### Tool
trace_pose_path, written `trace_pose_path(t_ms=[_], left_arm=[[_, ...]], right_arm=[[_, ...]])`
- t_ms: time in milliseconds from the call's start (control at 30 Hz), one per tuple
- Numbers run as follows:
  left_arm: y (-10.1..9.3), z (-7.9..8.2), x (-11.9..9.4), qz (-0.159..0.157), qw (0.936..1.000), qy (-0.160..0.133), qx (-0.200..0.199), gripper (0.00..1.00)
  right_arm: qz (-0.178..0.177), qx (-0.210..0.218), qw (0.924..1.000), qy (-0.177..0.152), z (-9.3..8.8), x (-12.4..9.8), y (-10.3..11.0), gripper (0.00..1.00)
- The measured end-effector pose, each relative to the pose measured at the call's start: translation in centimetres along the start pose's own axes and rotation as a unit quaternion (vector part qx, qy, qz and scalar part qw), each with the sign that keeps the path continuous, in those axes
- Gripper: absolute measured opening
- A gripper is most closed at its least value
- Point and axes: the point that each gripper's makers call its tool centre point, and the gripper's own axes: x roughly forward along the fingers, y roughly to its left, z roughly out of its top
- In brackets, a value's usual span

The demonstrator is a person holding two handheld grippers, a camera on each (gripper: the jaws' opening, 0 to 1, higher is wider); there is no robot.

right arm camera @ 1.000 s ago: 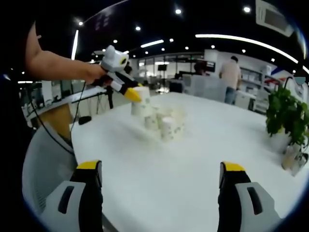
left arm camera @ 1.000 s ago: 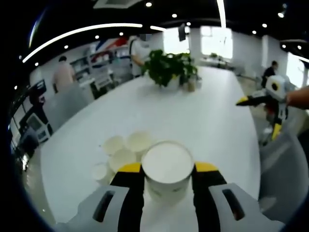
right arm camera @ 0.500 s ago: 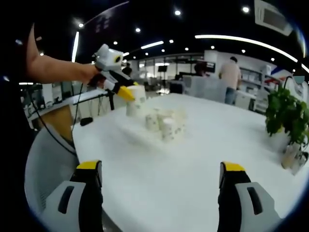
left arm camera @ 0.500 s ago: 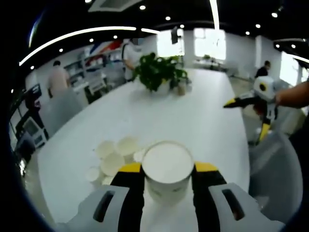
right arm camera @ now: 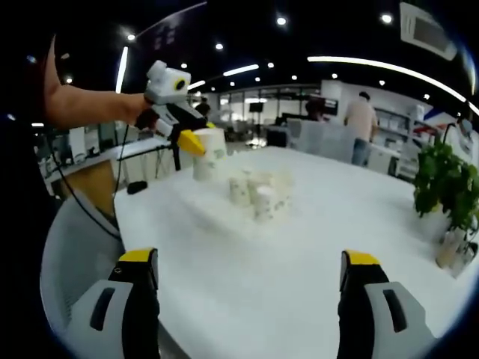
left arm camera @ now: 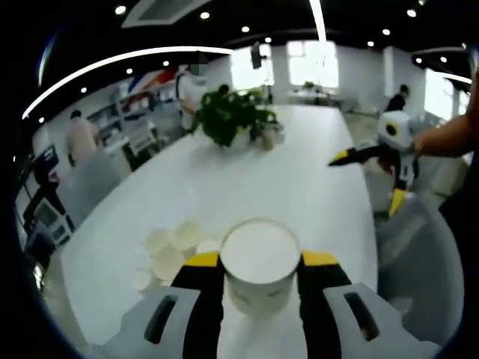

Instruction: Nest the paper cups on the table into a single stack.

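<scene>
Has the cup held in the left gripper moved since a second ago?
Yes. The held cup has risen and drifted left, away from the cup cluster on the table.

Two gripper cameras facing each other across one table

The left gripper view is looking steeply down over a cup [left arm camera: 259, 258] toward the plant [left arm camera: 228, 116] end; the right gripper view is looking low across the tabletop [right arm camera: 299, 254], sharing the cups [right arm camera: 258, 193], plant and table.

Left gripper [left arm camera: 260, 262] clamped; right gripper [right arm camera: 251, 280] seemingly spread.
</scene>
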Motion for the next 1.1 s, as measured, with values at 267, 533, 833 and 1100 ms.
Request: trace_pose_path(t_ms=[267, 533, 833, 1100], left_arm=[[-2.3, -0.2, -0.8, -0.022, 0.9993, 0.015, 0.026, 0.37], [-4.2, 0.0, -1.0, -0.033, 0.9991, 0.010, 0.022, 0.37], [-5.0, 1.4, -1.8, -0.027, 0.9989, 0.002, 0.037, 0.37], [-5.8, 2.9, -2.2, -0.033, 0.9976, -0.018, 0.058, 0.37]], right_arm=[[0.002, -0.001, 1.0000, -0.008, 0.7, 0.1, 0.3, 1.00], [0.006, -0.004, 0.9999, -0.011, 1.1, 0.1, 0.7, 1.00], [0.007, -0.003, 0.9997, -0.022, 1.9, -0.1, 1.0, 1.00], [0.007, -0.002, 0.9994, -0.033, 2.9, -0.2, 1.1, 1.00]])
